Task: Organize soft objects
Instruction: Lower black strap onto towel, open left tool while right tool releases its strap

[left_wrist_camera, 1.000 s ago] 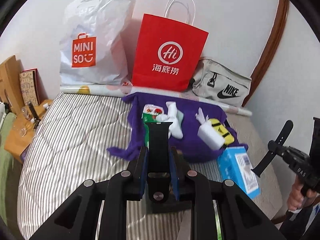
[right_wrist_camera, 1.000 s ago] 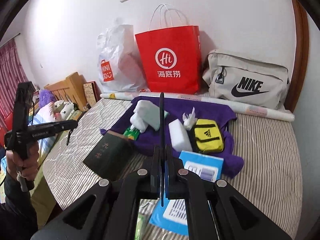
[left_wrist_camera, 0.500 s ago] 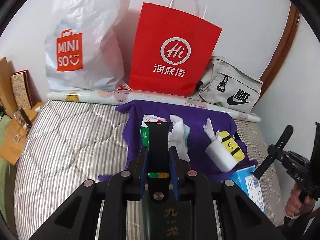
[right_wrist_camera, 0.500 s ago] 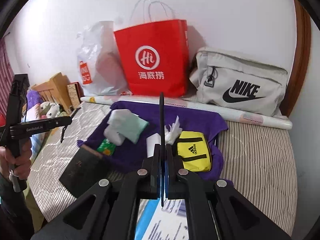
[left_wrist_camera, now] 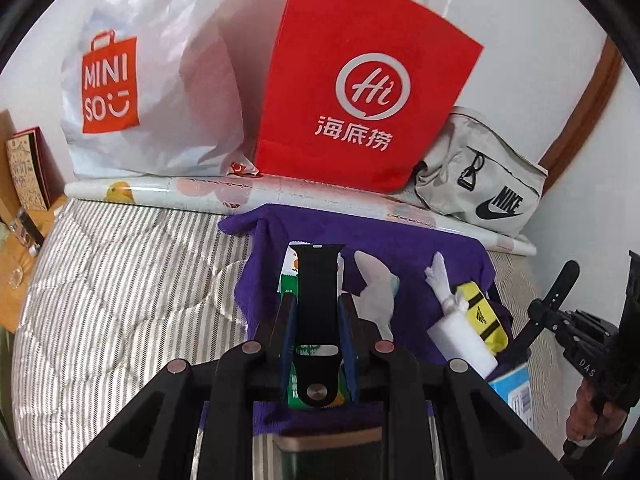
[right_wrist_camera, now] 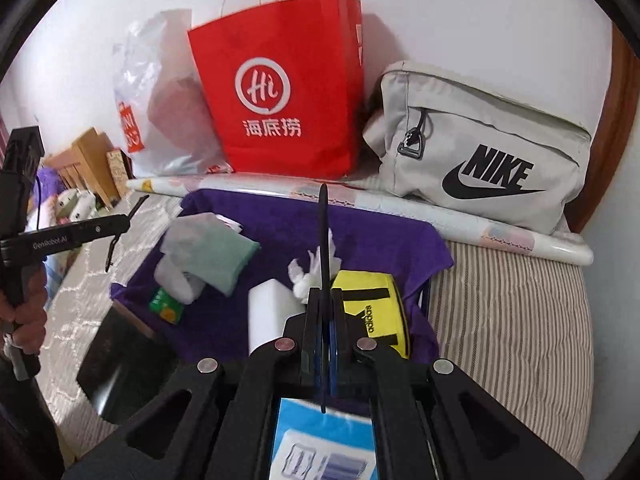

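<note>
Striped bed (left_wrist_camera: 120, 300) against a white wall. Left gripper (left_wrist_camera: 318, 320): clamped on the flat faces of a black watch strap (left_wrist_camera: 319, 304), purple towel (left_wrist_camera: 400, 240) just ahead below it. Right gripper (right_wrist_camera: 325, 312): closed edge-on upon another black strap (right_wrist_camera: 322, 232); yellow pouch (right_wrist_camera: 374, 312) just right, white block (right_wrist_camera: 272, 312) just left, red paper bag (right_wrist_camera: 280, 92) far ahead.

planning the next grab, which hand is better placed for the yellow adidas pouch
Right, probably: the yellow pouch lies just past the right gripper, but off to the side of the left gripper. Each clamps a black strap.
</note>
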{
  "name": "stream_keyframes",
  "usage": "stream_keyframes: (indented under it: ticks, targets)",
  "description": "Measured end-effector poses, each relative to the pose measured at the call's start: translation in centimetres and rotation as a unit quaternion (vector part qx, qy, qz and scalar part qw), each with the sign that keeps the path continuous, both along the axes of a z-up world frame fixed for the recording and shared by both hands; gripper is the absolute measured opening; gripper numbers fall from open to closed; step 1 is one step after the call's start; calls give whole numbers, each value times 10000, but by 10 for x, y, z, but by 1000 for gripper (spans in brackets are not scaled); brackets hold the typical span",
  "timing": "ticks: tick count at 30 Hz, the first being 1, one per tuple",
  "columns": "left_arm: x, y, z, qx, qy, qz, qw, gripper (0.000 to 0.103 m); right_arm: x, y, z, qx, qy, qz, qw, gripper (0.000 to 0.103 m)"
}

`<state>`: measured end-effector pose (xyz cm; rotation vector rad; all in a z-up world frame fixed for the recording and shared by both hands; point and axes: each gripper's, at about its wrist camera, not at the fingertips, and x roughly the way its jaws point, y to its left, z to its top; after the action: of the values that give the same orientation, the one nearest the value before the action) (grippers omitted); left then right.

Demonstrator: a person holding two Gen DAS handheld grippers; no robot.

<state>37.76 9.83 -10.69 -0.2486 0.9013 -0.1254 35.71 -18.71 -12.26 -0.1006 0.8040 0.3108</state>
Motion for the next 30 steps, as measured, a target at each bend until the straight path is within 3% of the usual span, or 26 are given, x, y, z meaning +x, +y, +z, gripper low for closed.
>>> stream_keyframes:
  ticks: [11, 30]
  targets:
    - [25, 3, -26, 14, 354, -31, 9994, 20, 32, 18, -30, -51, 447, -71, 9990, 3]
    - [38, -16, -46, 139, 714, -303, 9969, 20, 53, 34, -48, -167, 664, -28, 9976, 5]
